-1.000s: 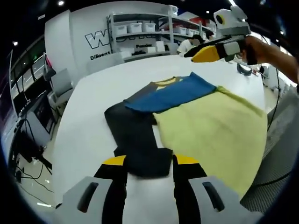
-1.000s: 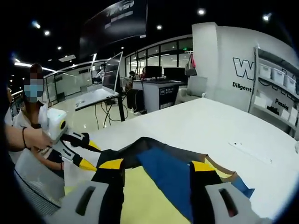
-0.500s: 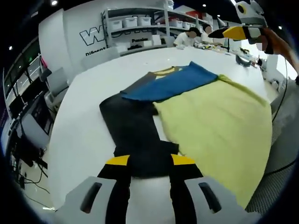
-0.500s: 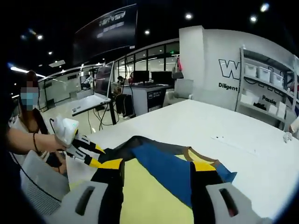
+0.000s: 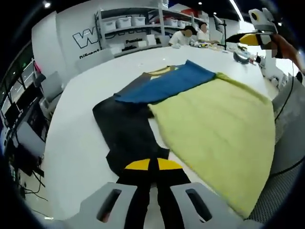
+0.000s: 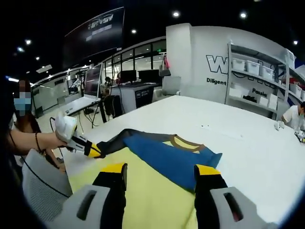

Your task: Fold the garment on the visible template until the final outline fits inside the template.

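A garment lies spread on the white table [image 5: 81,138]: a yellow body [image 5: 214,119], a blue part [image 5: 167,83] with a yellow neckline at the far end, and a dark sleeve [image 5: 124,133] running toward me. My left gripper [image 5: 150,164] is shut on the end of that dark sleeve. In the right gripper view the same left gripper [image 6: 95,151] grips the dark sleeve [image 6: 119,138] at the table's left edge. My right gripper [image 6: 159,169] hangs open above the yellow body [image 6: 143,200], short of the blue part [image 6: 167,155]. It also appears high over the table's far right corner [image 5: 240,38].
Shelves with white bins [image 5: 128,24] stand behind the table, and people sit at its far end [image 5: 183,36]. A person [image 6: 24,129] holds the grippers beside a grey mesh chair [image 6: 38,191]. Desks with monitors [image 6: 138,76] lie beyond.
My left jaws have closed on the dark sleeve's end. The right gripper has lifted and drawn back, so the garment sits farther from its open jaws.
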The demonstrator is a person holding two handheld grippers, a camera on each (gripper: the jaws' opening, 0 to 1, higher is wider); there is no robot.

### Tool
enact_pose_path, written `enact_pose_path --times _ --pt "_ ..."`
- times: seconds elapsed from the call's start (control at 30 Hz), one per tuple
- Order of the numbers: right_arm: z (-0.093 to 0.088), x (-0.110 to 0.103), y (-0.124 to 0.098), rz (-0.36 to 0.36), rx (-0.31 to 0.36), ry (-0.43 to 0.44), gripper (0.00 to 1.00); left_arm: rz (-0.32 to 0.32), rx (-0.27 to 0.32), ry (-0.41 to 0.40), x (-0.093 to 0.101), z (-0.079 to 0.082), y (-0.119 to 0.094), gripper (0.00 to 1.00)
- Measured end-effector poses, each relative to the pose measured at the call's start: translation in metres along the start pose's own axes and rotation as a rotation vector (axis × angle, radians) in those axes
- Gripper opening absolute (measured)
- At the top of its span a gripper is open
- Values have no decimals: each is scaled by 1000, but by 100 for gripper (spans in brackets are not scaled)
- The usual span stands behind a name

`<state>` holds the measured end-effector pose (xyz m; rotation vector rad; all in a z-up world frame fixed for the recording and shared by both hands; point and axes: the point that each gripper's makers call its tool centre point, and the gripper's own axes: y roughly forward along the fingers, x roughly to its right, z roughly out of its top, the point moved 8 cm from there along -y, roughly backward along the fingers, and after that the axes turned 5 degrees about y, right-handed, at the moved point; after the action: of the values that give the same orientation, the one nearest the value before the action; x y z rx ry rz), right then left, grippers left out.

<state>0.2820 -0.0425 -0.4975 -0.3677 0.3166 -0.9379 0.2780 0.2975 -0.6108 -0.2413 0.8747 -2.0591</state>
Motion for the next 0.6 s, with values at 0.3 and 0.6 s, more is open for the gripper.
enact_pose_path --times 0.3,0.6 --pt "-13 9 -8 -34 -29 15 55 98 262 -253 -20 7 -41 1" --pt "-21 15 -15 -60 -51 28 55 188 431 -442 -40 5 -64 1"
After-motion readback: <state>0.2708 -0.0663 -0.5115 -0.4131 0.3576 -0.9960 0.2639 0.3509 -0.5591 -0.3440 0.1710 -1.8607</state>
